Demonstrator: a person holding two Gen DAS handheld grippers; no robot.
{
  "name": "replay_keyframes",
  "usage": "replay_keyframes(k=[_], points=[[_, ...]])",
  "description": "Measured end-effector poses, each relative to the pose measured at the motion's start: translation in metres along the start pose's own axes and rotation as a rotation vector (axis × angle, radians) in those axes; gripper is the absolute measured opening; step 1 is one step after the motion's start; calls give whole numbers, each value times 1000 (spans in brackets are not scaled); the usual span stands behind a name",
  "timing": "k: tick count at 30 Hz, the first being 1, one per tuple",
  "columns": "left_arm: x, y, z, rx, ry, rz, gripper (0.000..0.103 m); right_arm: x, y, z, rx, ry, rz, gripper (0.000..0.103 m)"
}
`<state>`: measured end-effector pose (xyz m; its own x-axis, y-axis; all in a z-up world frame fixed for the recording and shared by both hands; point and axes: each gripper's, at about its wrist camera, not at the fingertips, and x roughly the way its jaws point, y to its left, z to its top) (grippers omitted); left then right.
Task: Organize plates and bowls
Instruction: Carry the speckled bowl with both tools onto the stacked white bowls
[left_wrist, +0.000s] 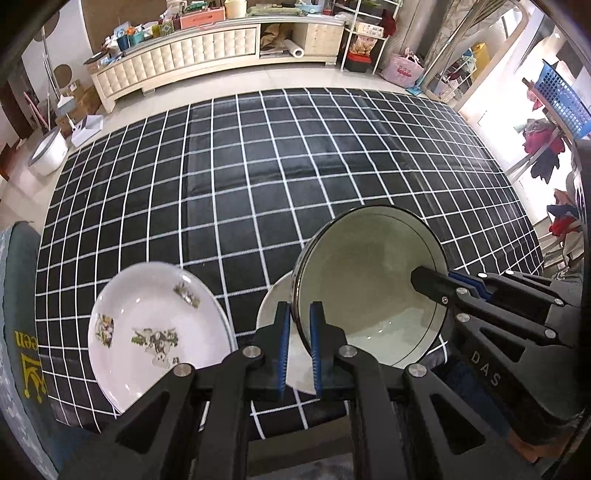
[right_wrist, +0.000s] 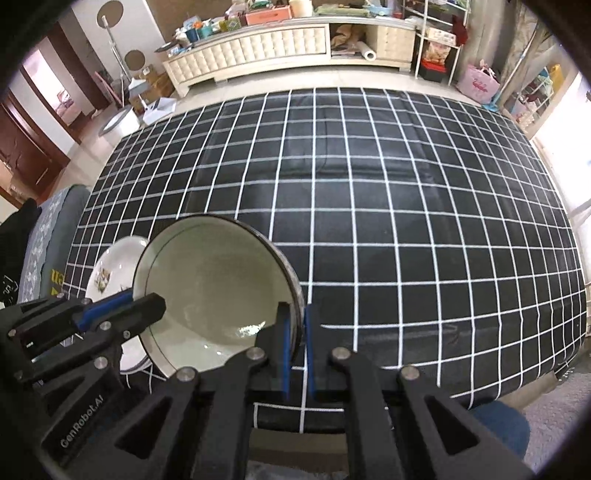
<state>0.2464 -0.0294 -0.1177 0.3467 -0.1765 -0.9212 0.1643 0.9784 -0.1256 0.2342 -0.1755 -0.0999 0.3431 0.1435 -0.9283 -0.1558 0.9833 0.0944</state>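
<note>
The large white bowl with a thin dark rim line (left_wrist: 365, 280) is held tilted above the near edge of the table covered by a black cloth with a white grid (left_wrist: 277, 166), its open side turned toward both cameras. The left gripper (left_wrist: 298, 347) is clamped on the left section of the bowl's rim: one blue-padded finger sits outside the wall, the other inside, with the rim pinched between them. The right gripper (right_wrist: 298, 350) is clamped on the opposite section of the rim in the same manner, its two blue pads closed on the wall with the rim edge between them. In the left wrist view the right gripper enters from the right, with one black fingertip lying inside the bowl. In the right wrist view the left gripper enters from the lower left, likewise reaching over the rim. A plain white plate (left_wrist: 273, 314) lies on the cloth directly beneath and behind the bowl, mostly hidden by it. A white plate with printed floral motifs (left_wrist: 155, 332) lies flat on the cloth to the left, near the plain plate and overhanging the table's near edge. A cream tufted sideboard (left_wrist: 207, 48) stands against the far wall.
</note>
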Motion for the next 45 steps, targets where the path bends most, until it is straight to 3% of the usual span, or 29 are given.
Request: replay_keyframes(k=[15,27,30,39,42,44,45], points=[[24,22,-26,-59,59,-22,9,25,20,-13,-53,81,-32,10],[38,20,-30,-40,85,-17,9,30,14,-13,-63,121,-48,10],[38,22,-31,-40,78,-1,10,30,16,-14,-63,134,-36,11],[24,24,-33,-38,41,-48,12,24,13,-17,-42,119,-21,13],[13,20,-33,-26,11,-57,20,14,14,-17,-47,80,-30,24],[5,16,-33,-10,-14,-56,26,4,15,-17,-47,40,-31,48],[1,14,-33,-4,-24,-56,31,-2,16,-17,-47,16,-34,52]])
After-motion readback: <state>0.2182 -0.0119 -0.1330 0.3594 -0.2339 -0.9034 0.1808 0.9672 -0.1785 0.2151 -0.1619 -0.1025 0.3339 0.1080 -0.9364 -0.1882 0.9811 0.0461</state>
